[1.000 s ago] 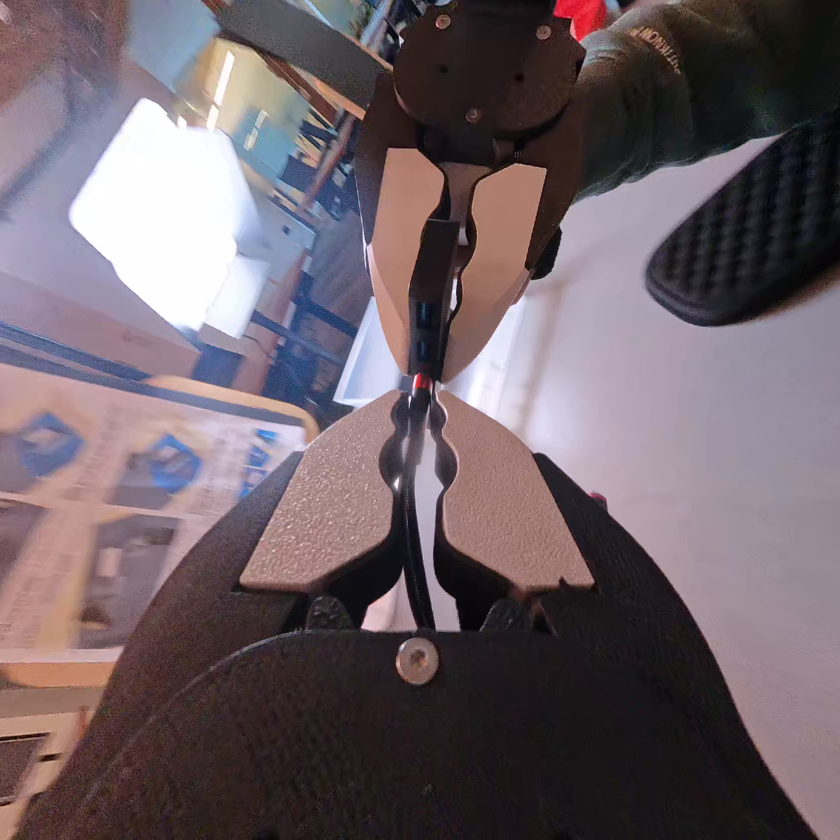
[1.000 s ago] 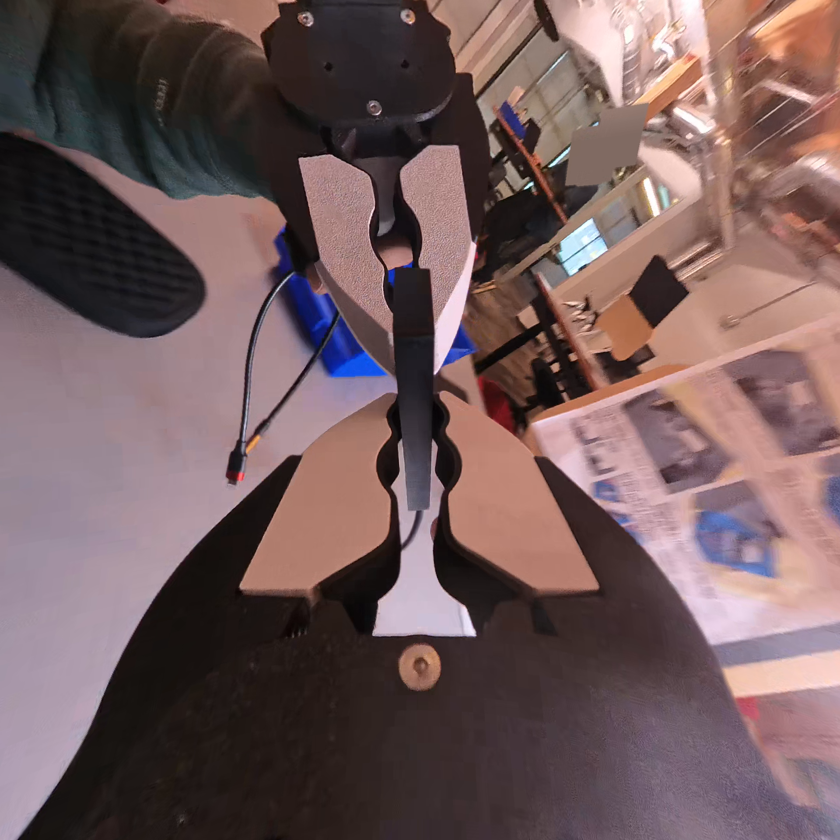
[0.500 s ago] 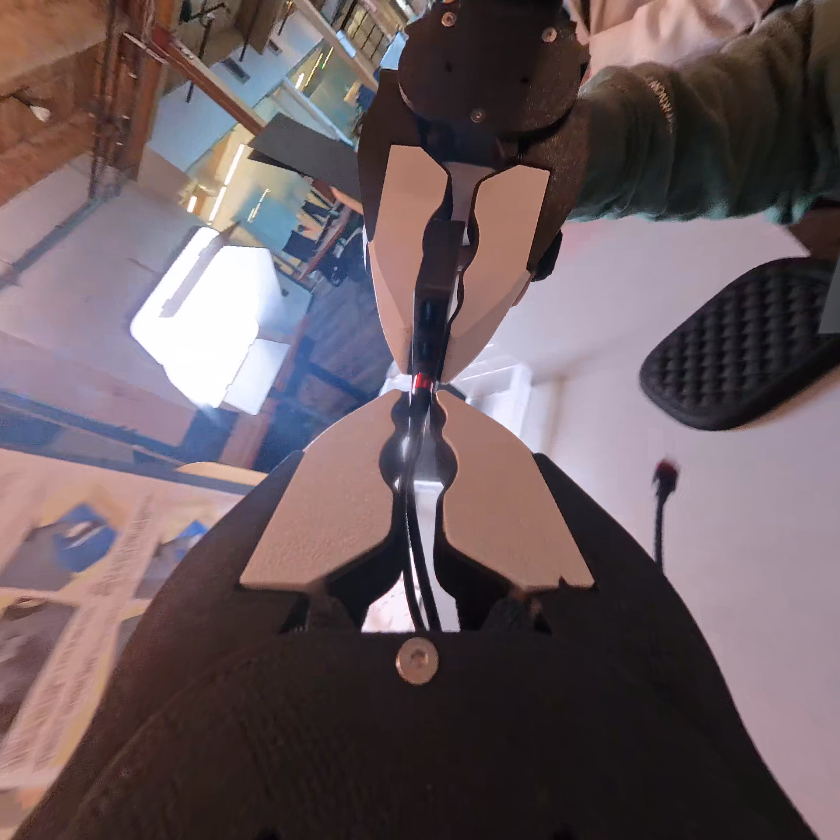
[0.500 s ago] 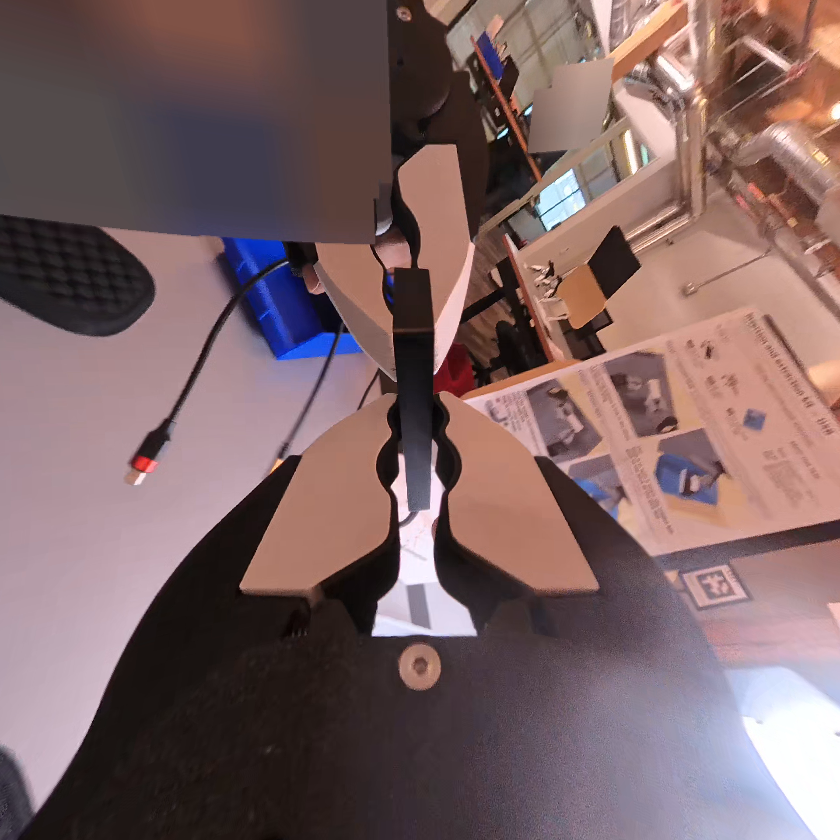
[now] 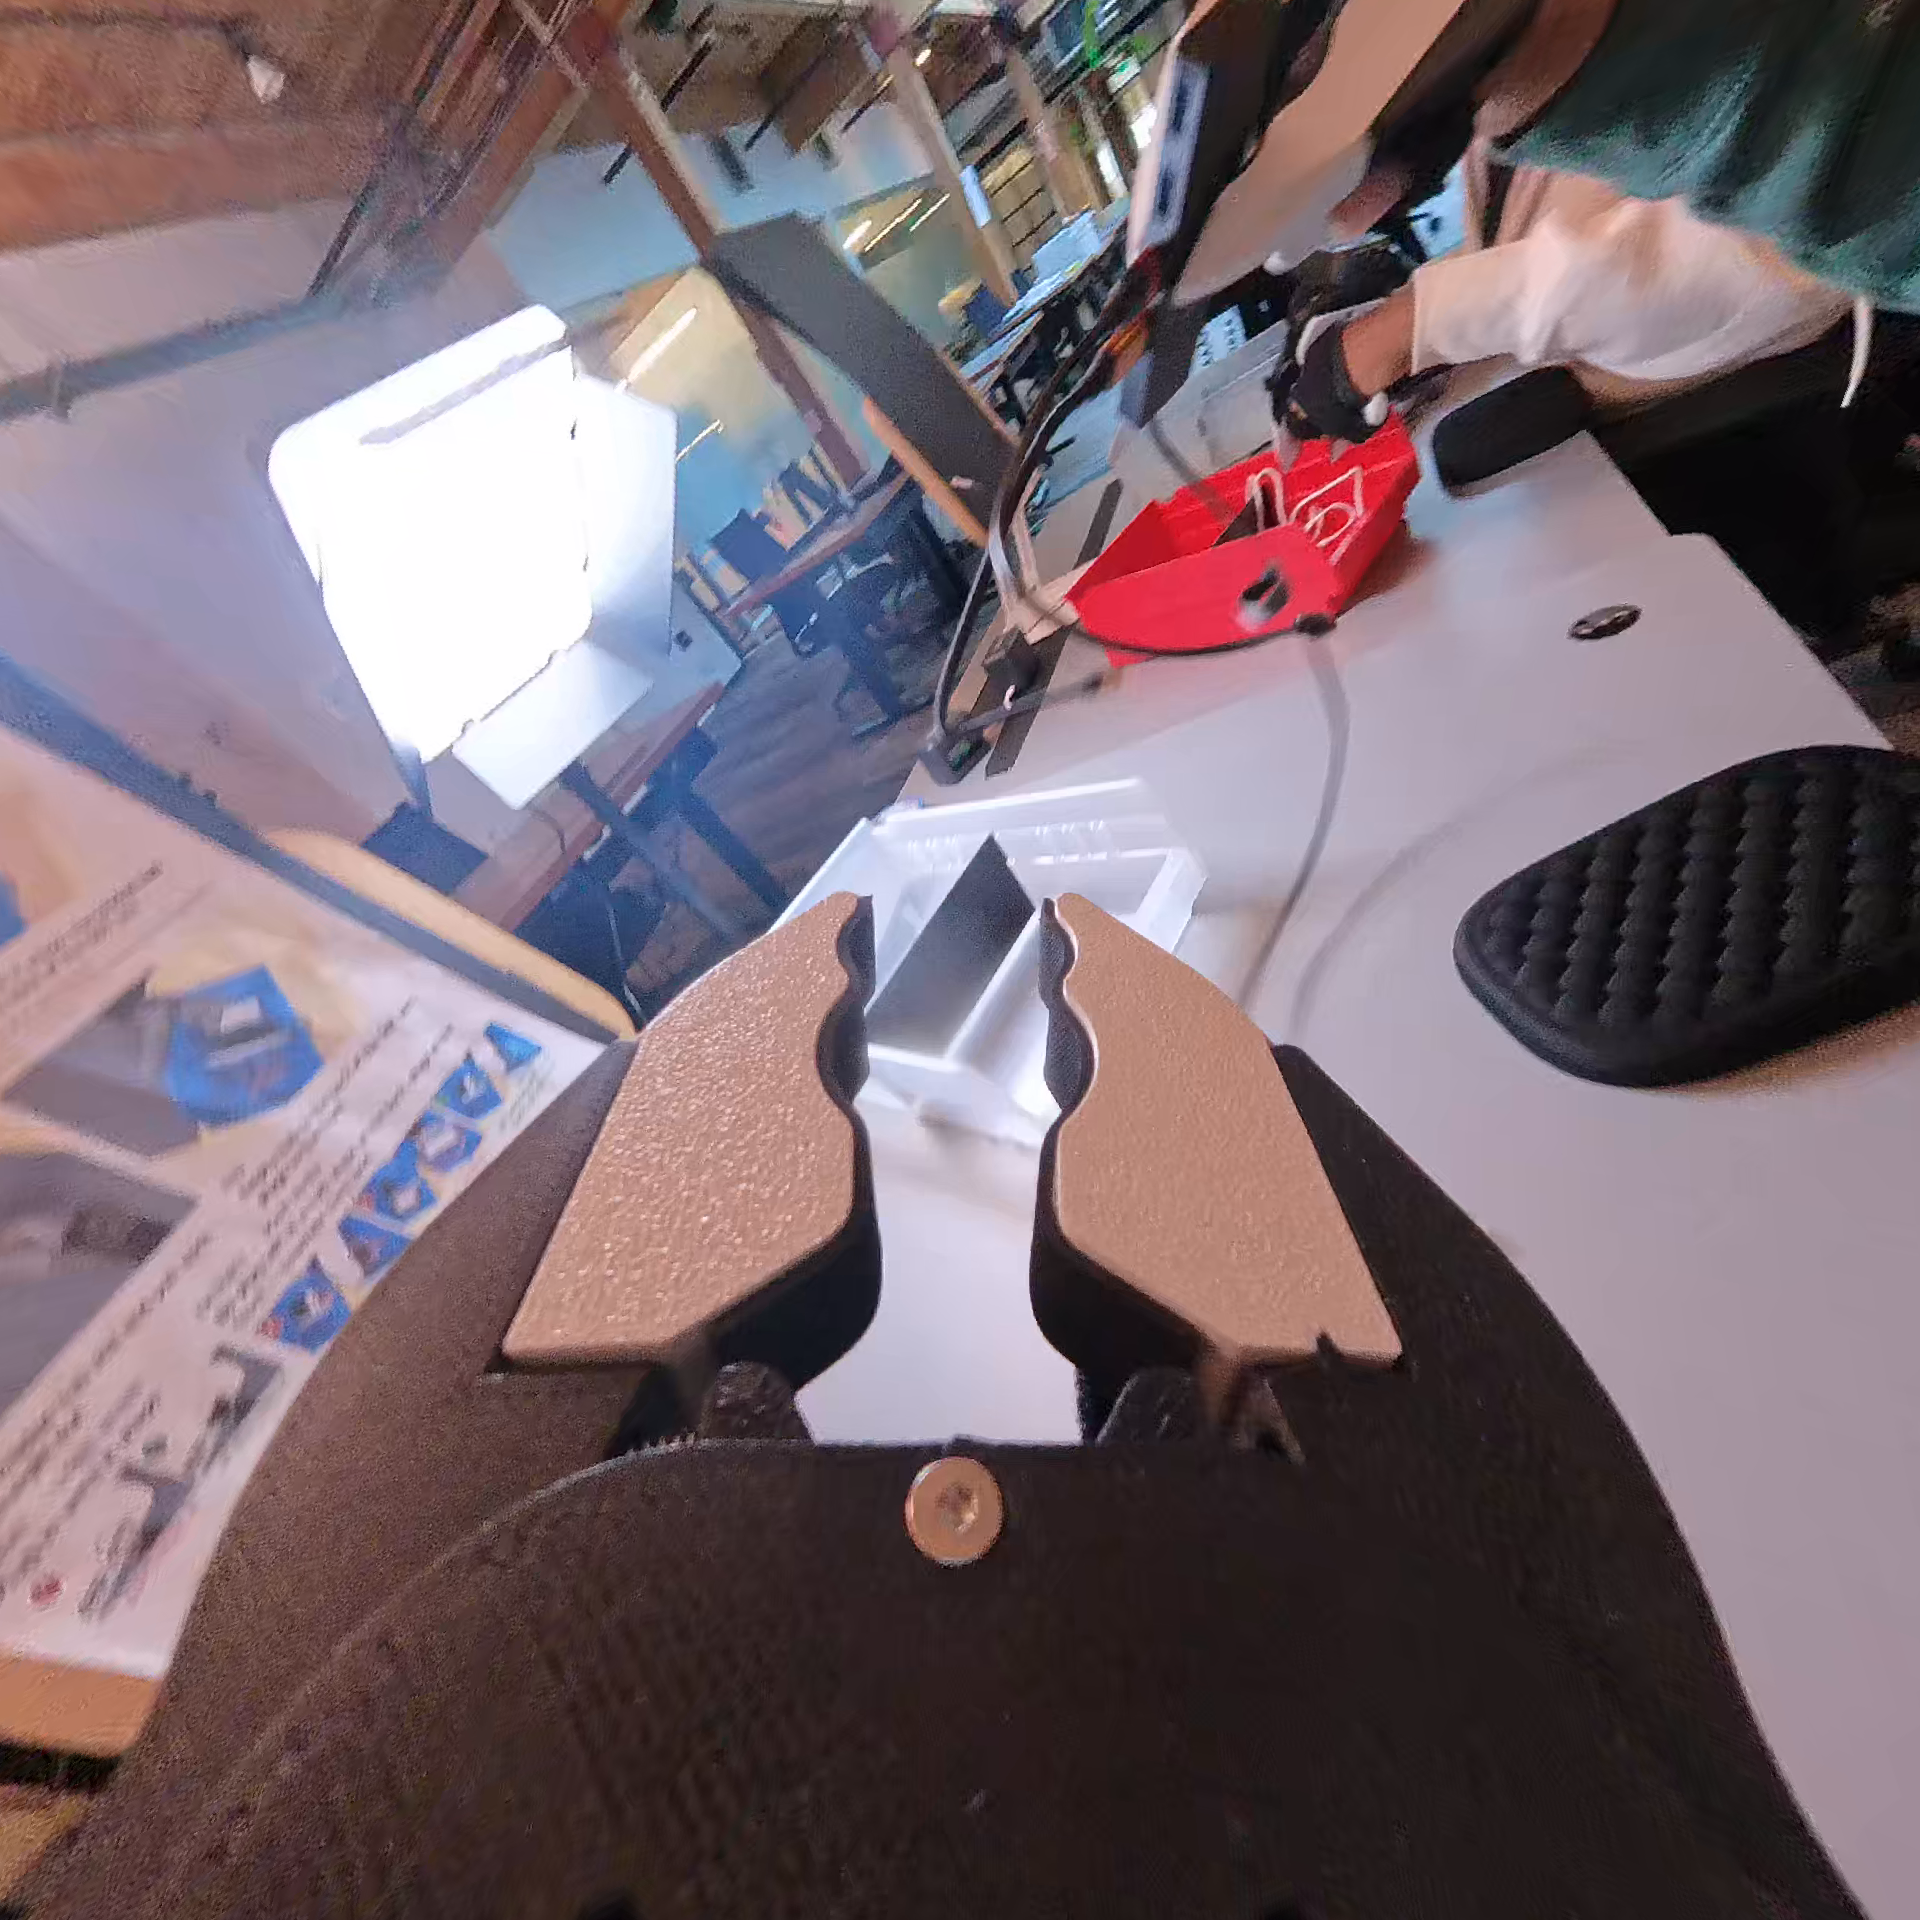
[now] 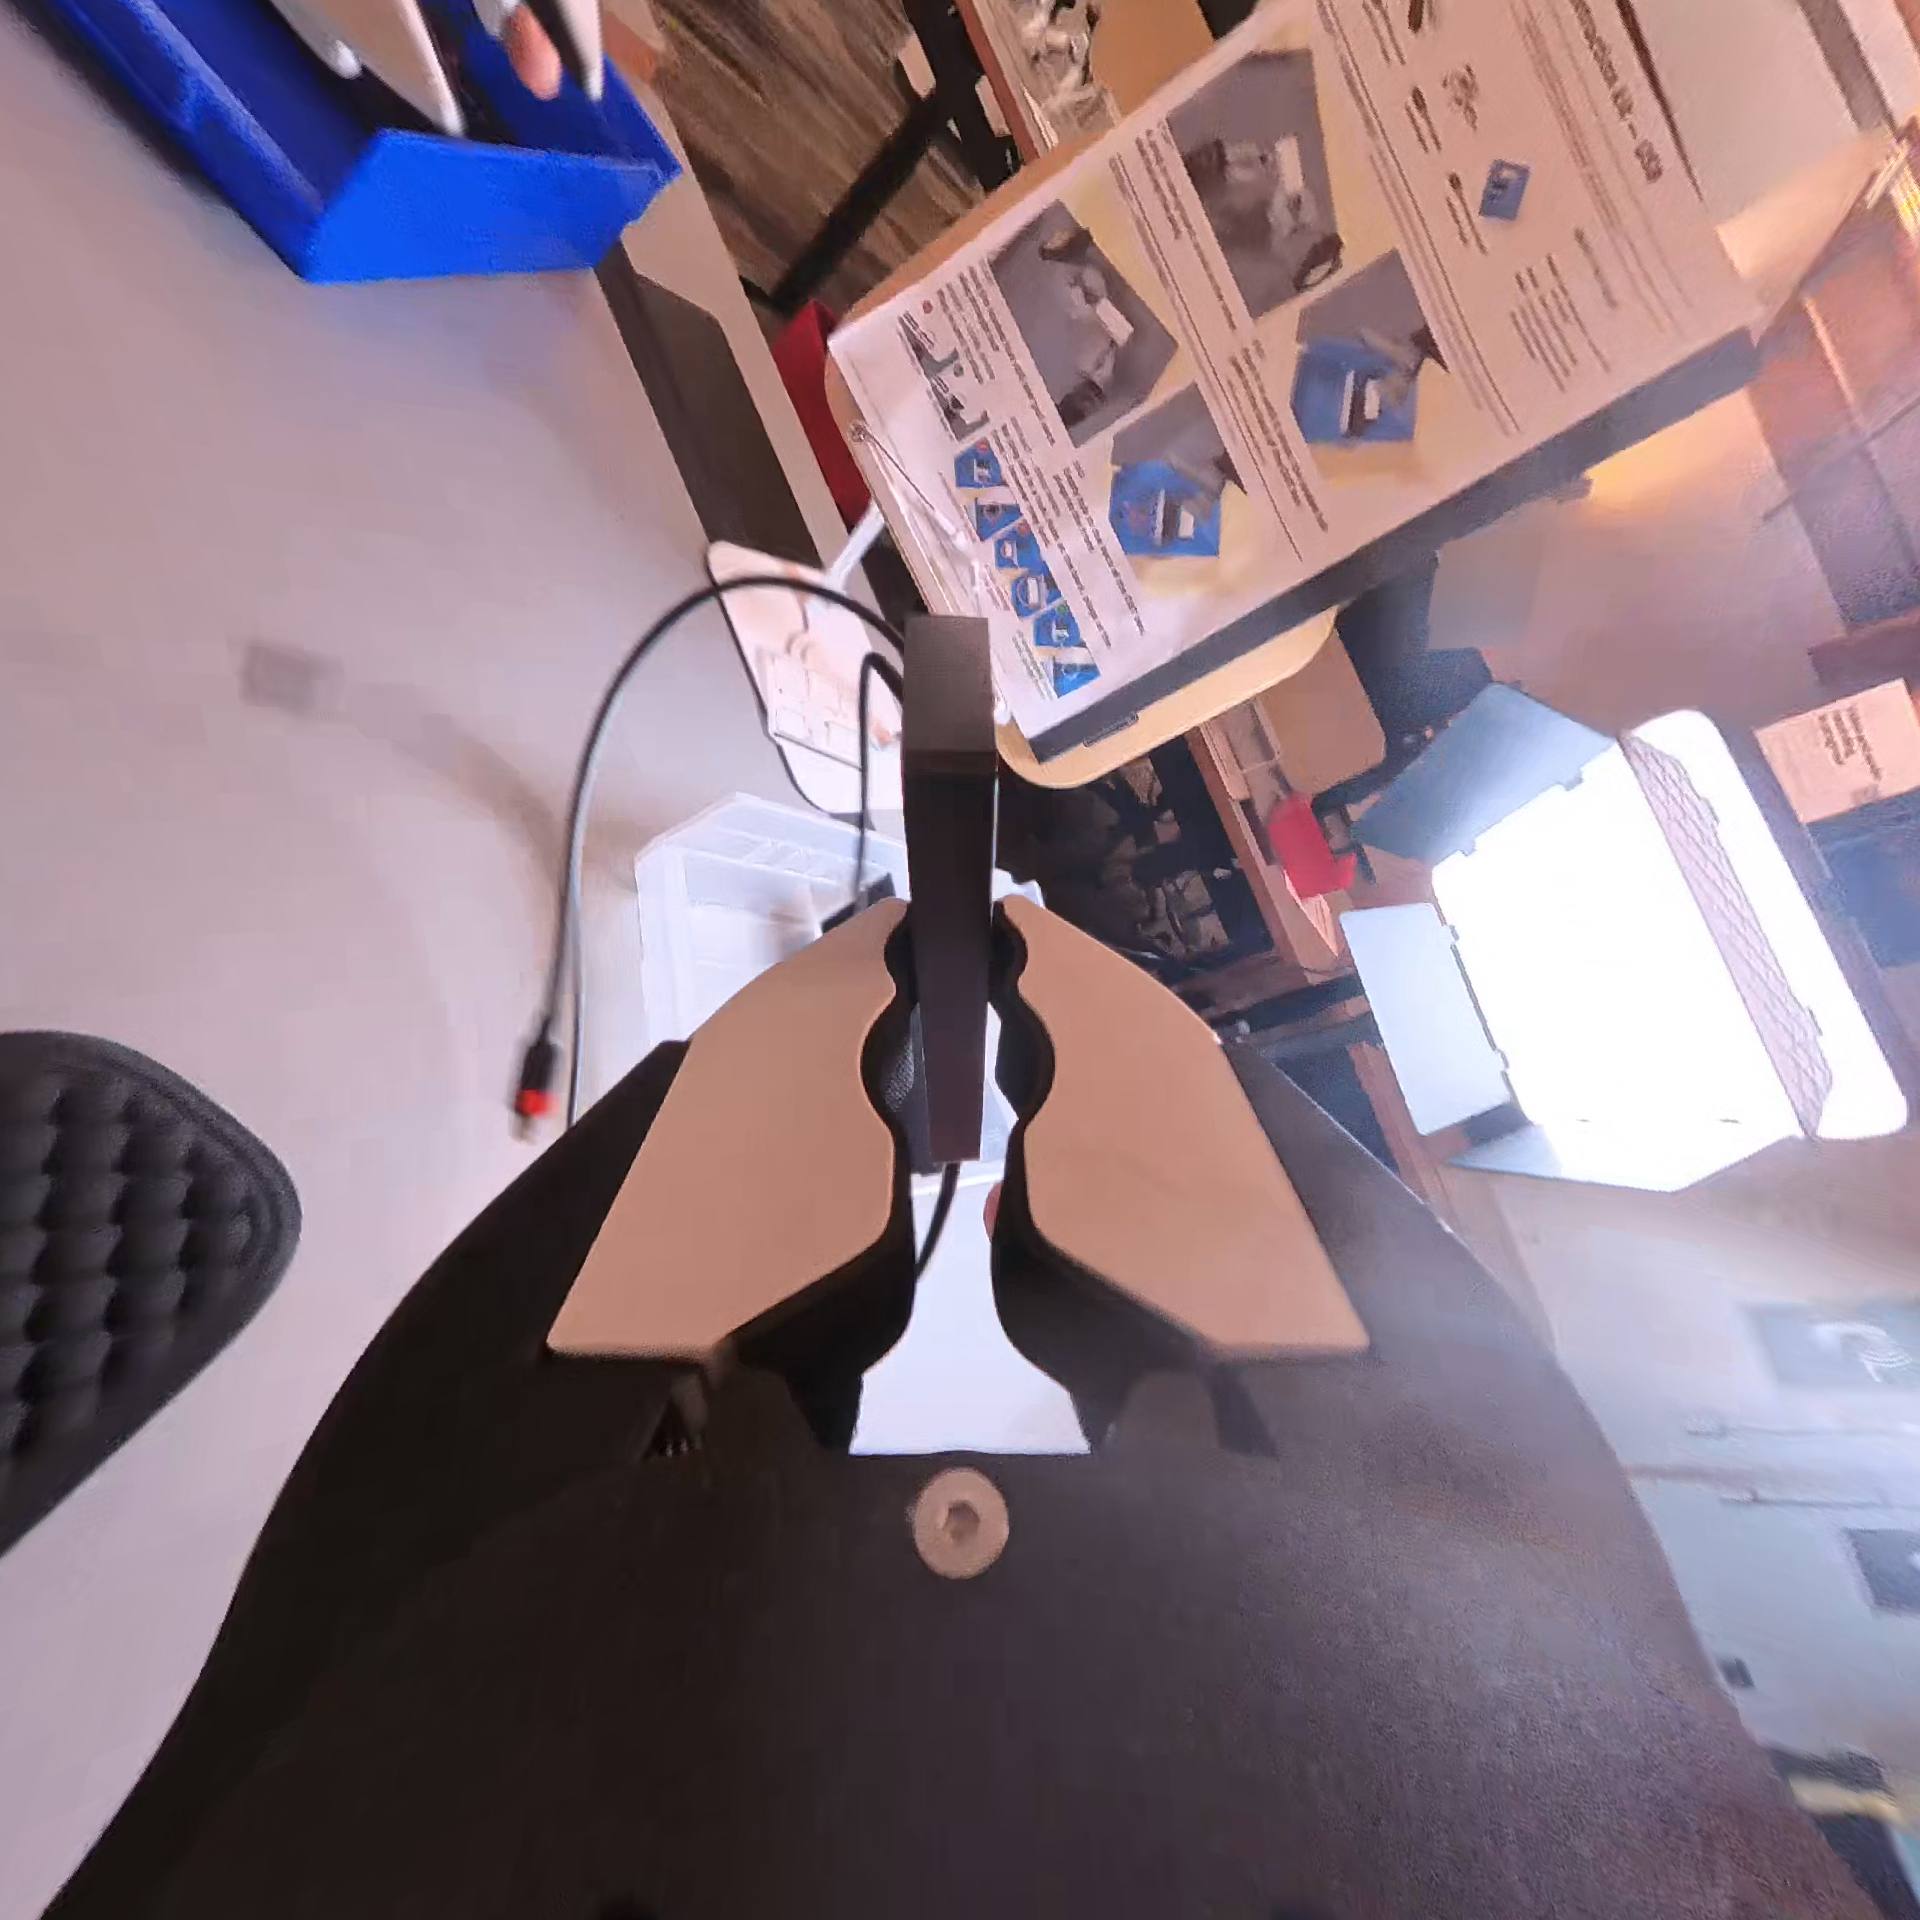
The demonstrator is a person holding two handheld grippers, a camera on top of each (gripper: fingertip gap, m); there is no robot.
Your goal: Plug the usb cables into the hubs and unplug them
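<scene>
My left gripper (image 5: 951, 925) is open and empty, low over the white table (image 5: 1558, 1299). My right gripper (image 6: 951, 914) is shut on a black usb hub (image 6: 945, 790), which stands up between its fingers. The hub also shows blurred at the top of the left wrist view (image 5: 1169, 156), with a dark lead (image 5: 987, 540) hanging from it. A black usb cable (image 6: 582, 810) lies loose on the table, its red-banded plug (image 6: 535, 1081) free beside my right gripper.
A white compartment box (image 5: 1143, 883) sits just beyond my left fingers. A red bin (image 5: 1247, 561) has a person's gloved hand (image 5: 1330, 374) at it. A black ribbed pad (image 5: 1704, 914) lies at the right. There is also a blue bin (image 6: 416, 197) and a leaning poster board (image 6: 1247, 364). The tips of one gripper are about 25 centimeters away from the tips of the other.
My left gripper has opened and let go of the cable plug, then swung away from the hub. The plug now lies on the table. My right gripper still holds the hub.
</scene>
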